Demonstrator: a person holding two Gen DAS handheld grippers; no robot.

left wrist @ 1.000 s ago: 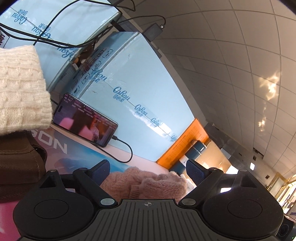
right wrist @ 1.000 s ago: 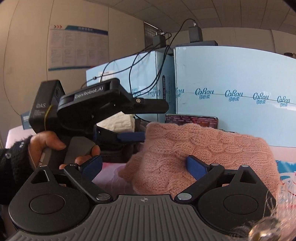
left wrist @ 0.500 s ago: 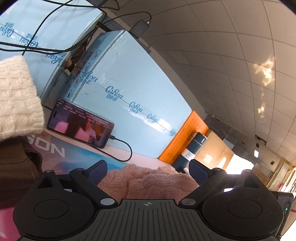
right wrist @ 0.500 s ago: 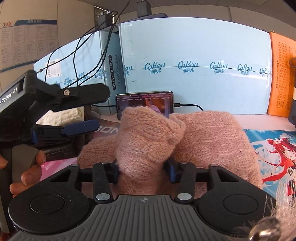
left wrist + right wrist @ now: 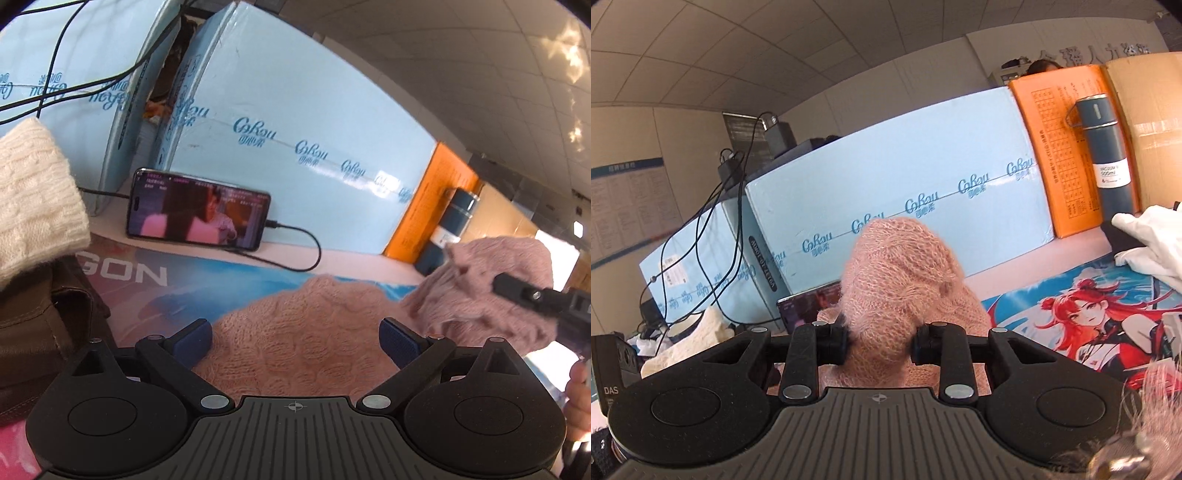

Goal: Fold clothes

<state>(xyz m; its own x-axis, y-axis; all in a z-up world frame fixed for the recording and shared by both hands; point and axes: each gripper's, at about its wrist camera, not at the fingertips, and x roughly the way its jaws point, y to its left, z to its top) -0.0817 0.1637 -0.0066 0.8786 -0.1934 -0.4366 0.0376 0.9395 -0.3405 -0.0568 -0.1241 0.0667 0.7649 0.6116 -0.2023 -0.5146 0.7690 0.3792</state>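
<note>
My right tongs (image 5: 880,347) have just been closing and now pinch a bunched fold of the pink knit sweater (image 5: 897,273), standing it up in a hump that hides most of the phone (image 5: 809,306) behind. My left tongs (image 5: 295,338) sit wide open, pads clear of the knit. The rest of the sweater lies on the counter (image 5: 354,260); can't make out its long axis.

This looks like an office used as a makeshift workspace: a suspended grid of pale ceiling tiles (image 5: 701,55), a printed notice board on the wall (image 5: 626,206), stacked light-blue branded cardboard cartons (image 5: 905,192) with black chargers and cables (image 5: 738,206) on top, and large wall lettering (image 5: 1097,51).
</note>
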